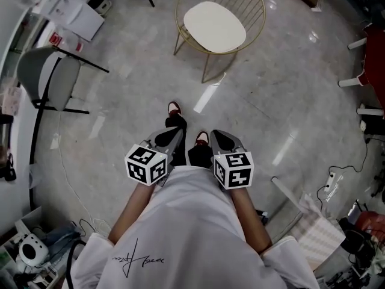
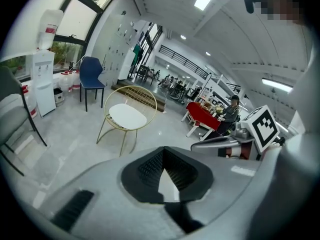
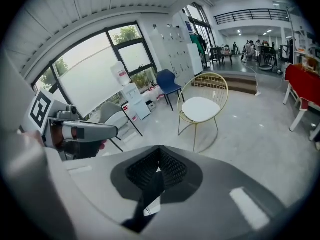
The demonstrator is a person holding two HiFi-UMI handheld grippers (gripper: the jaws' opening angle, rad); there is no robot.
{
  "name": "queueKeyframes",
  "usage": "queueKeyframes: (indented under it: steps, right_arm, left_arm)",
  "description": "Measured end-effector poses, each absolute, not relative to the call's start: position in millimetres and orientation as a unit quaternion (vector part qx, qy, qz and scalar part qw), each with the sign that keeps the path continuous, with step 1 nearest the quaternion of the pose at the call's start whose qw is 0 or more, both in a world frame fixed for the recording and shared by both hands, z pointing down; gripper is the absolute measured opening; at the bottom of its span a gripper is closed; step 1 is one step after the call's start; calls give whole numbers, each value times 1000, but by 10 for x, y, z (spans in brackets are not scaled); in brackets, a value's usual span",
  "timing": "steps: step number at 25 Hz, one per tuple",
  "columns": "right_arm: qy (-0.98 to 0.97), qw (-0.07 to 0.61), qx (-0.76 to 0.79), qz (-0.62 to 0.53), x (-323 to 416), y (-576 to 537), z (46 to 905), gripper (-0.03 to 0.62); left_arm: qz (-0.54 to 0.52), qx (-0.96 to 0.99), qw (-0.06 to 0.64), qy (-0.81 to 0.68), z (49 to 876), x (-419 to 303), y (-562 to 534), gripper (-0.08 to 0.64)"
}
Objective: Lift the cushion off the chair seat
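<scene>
A white cushion [image 1: 215, 26] lies on the seat of a gold wire chair [image 1: 252, 38] at the top of the head view, well ahead of me. The same cushion [image 2: 127, 116] and chair [image 2: 145, 100] stand across the floor in the left gripper view, and the cushion [image 3: 201, 108] on its chair [image 3: 212, 84] shows in the right gripper view too. My left gripper [image 1: 175, 134] and right gripper [image 1: 217, 136] are held close to my body, side by side, both shut with nothing between the jaws. Both are far short of the chair.
A grey chair [image 1: 45, 74] with black legs stands at the left. White boxes [image 1: 72, 8] sit at top left. A red table [image 1: 376, 53] is at the right edge, and cables and clutter [image 1: 337, 239] lie at bottom right. A blue chair [image 2: 92, 76] stands by the windows.
</scene>
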State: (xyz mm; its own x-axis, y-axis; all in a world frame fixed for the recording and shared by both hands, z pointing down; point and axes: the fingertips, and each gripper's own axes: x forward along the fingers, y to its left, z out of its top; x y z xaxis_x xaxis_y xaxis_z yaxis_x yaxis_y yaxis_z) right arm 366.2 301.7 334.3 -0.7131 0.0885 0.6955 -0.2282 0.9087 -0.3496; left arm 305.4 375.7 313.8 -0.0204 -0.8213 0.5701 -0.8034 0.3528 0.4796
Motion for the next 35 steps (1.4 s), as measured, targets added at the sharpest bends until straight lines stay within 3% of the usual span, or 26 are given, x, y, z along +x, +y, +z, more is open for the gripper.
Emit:
queueKeyframes:
  steps: [5, 13, 18, 24, 35]
  right_arm:
    - [-895, 398, 41, 198, 3462, 2902, 3429, 6]
    - [-897, 399, 67, 179, 2819, 2547, 3322, 6]
    - [-904, 390, 65, 165, 2240, 2413, 3185, 6]
    - [-907, 385, 84, 150, 1676, 2254, 3102, 8]
    - [-891, 407, 145, 140, 1237, 2170, 3103, 8]
  left_arm:
    - [-22, 584, 412, -699, 3171, 2855, 3599, 0]
    - [-43, 592, 389, -704, 3048, 1952, 3230, 0]
    - [25, 609, 350, -711, 2950, 1433, 3019, 0]
    - [14, 620, 340, -707, 2867, 818, 2872, 0]
    - [60, 684, 340, -642, 3023, 300, 2649, 0]
